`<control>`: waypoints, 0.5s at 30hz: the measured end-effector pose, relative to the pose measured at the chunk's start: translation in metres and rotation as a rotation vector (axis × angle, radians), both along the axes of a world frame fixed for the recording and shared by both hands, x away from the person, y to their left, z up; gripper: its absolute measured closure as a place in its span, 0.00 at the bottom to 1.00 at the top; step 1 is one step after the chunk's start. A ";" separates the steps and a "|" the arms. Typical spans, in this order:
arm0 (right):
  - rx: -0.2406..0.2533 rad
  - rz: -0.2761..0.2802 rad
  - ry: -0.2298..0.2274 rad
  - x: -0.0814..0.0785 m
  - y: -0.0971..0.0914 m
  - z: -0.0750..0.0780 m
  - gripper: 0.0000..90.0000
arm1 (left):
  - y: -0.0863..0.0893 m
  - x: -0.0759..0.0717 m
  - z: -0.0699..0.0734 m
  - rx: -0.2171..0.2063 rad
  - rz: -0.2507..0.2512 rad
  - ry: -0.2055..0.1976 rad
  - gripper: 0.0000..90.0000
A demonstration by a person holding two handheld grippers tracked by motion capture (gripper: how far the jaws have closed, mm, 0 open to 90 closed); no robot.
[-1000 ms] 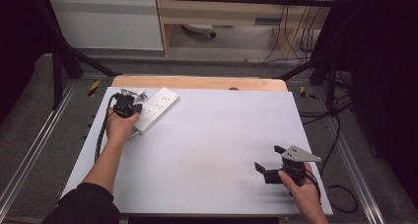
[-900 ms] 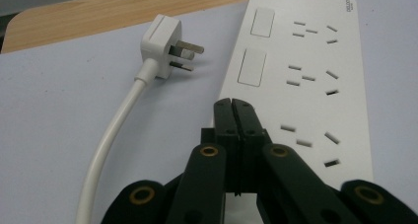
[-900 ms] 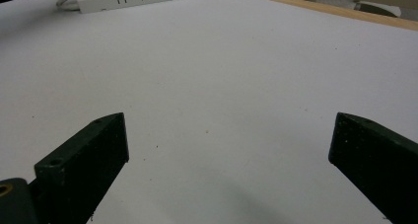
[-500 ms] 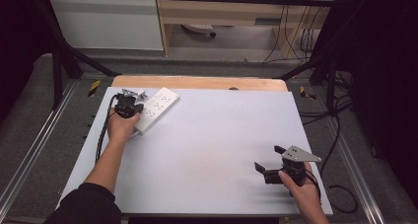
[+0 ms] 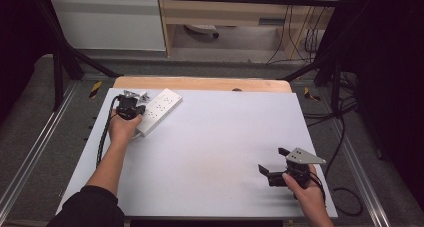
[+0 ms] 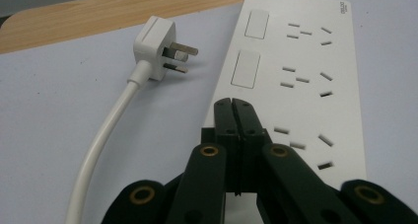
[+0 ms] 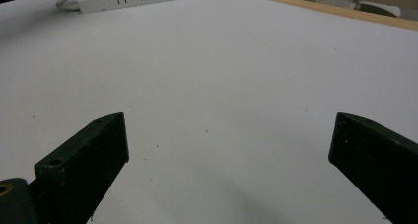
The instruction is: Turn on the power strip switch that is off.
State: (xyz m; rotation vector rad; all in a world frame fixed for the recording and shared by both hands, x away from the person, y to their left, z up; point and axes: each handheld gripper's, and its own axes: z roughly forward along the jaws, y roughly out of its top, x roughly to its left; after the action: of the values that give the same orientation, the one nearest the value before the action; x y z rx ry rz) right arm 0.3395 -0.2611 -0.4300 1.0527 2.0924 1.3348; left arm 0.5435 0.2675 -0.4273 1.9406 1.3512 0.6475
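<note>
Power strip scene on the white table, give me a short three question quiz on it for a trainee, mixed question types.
1. True or false: the left tool has its jaws shut with nothing between them.
2. Multiple choice: where does the white plug lie? A) pushed into a socket of the power strip; B) loose on the table beside the strip, prongs bare; C) between the jaws of the right tool.
3. Fill in: the right tool's jaws stand ____ over bare table, far from the strip.

Key: 1 true; 2 B; 3 open.
</note>
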 end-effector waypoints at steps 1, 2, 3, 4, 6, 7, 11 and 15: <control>0.001 -0.001 0.001 0.000 0.000 0.000 0.02 | 0.000 -0.001 -0.001 -0.005 0.003 -0.005 1.00; 0.003 -0.001 0.001 0.000 0.000 0.000 0.02 | 0.001 -0.001 -0.002 -0.010 0.005 -0.011 1.00; 0.003 0.000 0.000 0.000 0.000 0.000 0.02 | 0.001 -0.002 -0.003 -0.017 0.009 -0.012 1.00; 0.004 -0.001 0.001 -0.001 0.000 0.000 0.02 | 0.002 -0.003 -0.004 -0.015 0.016 -0.014 1.00; 0.003 0.000 0.000 0.000 0.000 0.000 0.02 | 0.006 -0.004 -0.004 -0.020 0.026 -0.013 1.00; 0.000 0.000 0.000 0.000 0.000 0.000 0.02 | 0.007 -0.005 -0.004 -0.030 0.027 -0.013 1.00; 0.001 0.002 0.000 0.000 0.001 0.000 0.02 | 0.012 -0.007 -0.005 -0.052 0.019 -0.015 1.00; 0.007 -0.004 0.001 0.000 0.000 0.000 0.02 | 0.012 -0.011 0.001 -0.077 0.017 -0.066 1.00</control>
State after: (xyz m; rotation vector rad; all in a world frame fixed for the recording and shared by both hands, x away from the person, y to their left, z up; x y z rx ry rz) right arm 0.3396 -0.2612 -0.4296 1.0607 2.0870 1.3402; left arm 0.5324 0.2793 -0.4265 1.8333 1.3346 0.6527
